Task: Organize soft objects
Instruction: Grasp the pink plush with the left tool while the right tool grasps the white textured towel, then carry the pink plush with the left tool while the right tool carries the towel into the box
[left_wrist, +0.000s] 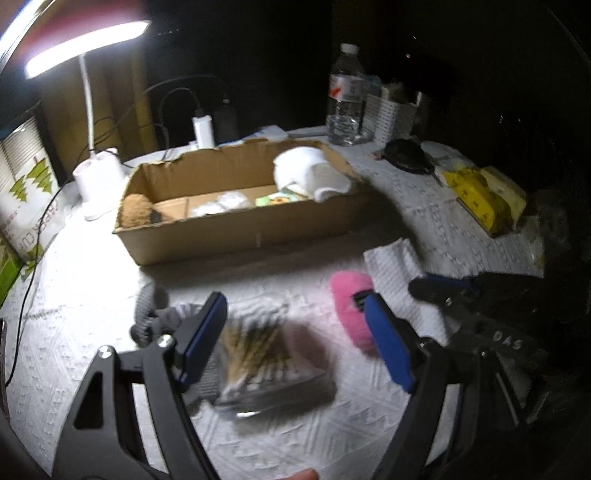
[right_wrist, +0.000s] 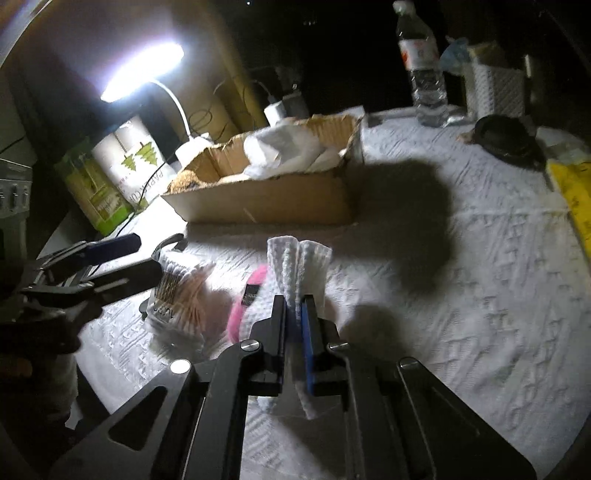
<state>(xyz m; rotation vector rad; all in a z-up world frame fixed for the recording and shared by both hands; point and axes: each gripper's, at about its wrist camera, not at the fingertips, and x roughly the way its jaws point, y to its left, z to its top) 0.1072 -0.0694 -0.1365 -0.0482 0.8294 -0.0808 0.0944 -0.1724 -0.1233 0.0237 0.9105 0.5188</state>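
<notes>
My left gripper (left_wrist: 291, 328) is open above a clear pack of cotton swabs (left_wrist: 258, 354) on the white table cover. A grey soft item (left_wrist: 151, 314) lies to its left and a pink fluffy item (left_wrist: 351, 306) to its right. My right gripper (right_wrist: 295, 306) is shut on a folded white cloth (right_wrist: 299, 266), which also shows in the left wrist view (left_wrist: 395, 266). The cardboard box (left_wrist: 236, 229) behind holds a white rolled cloth (left_wrist: 306, 173) and a brown fuzzy item (left_wrist: 135, 210). The swab pack (right_wrist: 181, 291) and pink item (right_wrist: 240, 310) also show in the right wrist view.
A lit desk lamp (left_wrist: 96, 162) stands left of the box. A water bottle (left_wrist: 345, 96), a white basket (left_wrist: 395, 110), a dark round object (left_wrist: 406, 155) and a yellow packet (left_wrist: 480, 195) lie at the back right. A paper cup pack (right_wrist: 129, 166) stands at left.
</notes>
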